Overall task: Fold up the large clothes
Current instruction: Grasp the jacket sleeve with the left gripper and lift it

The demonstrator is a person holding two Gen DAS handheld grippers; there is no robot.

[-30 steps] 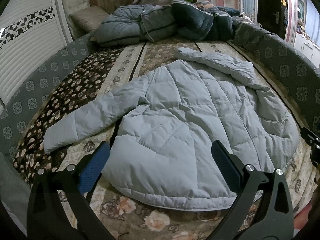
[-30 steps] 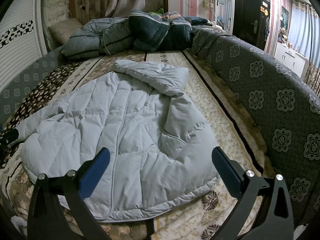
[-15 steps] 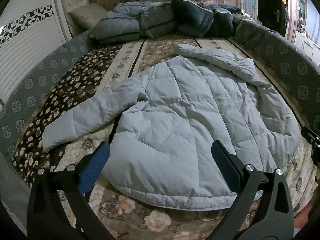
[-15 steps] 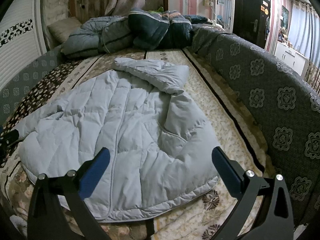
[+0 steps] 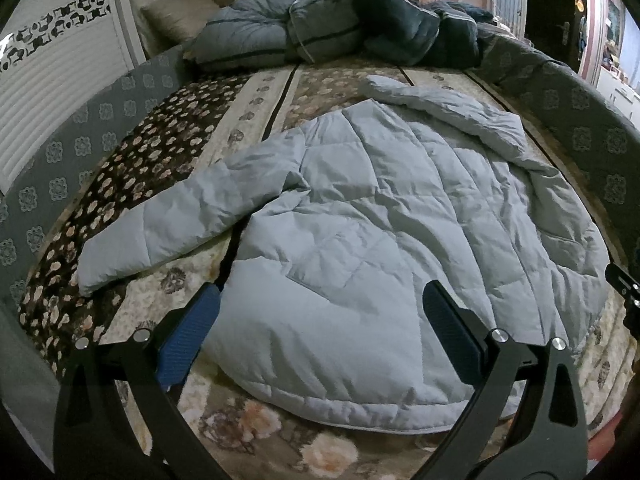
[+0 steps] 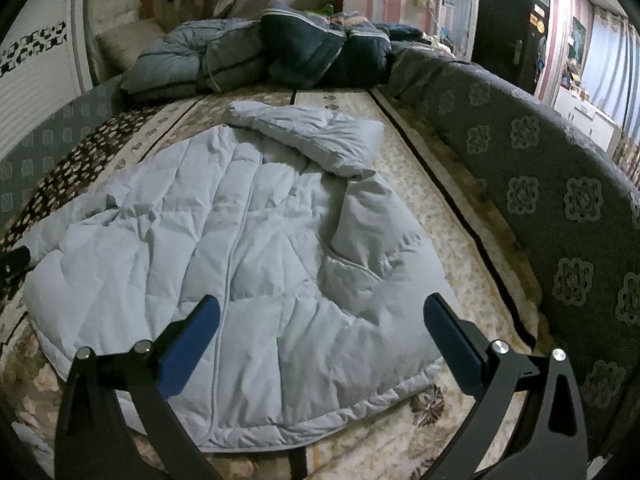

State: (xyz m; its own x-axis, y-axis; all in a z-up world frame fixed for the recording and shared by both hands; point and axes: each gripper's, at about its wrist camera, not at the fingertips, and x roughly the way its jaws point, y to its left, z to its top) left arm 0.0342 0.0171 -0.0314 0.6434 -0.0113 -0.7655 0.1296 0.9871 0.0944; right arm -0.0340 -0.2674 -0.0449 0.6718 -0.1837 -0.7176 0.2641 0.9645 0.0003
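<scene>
A large pale blue-grey quilted puffer jacket (image 5: 380, 240) lies spread on a floral bed cover, hem toward me. It also shows in the right wrist view (image 6: 240, 248). One sleeve (image 5: 160, 232) stretches out to the left. The other sleeve (image 6: 312, 136) is folded across the top near the collar. My left gripper (image 5: 320, 320) is open and empty above the jacket's lower left part. My right gripper (image 6: 320, 320) is open and empty above the jacket's lower right hem.
Folded dark and grey quilts (image 5: 340, 28) and a pillow (image 5: 172, 12) are piled at the far end of the bed. A grey patterned padded side (image 6: 540, 184) runs along the right, another (image 5: 72, 152) along the left. A white panelled wall (image 5: 48, 80) is on the left.
Both views have tilted down and drawn slightly nearer the jacket. The jacket has not moved and both grippers stay open.
</scene>
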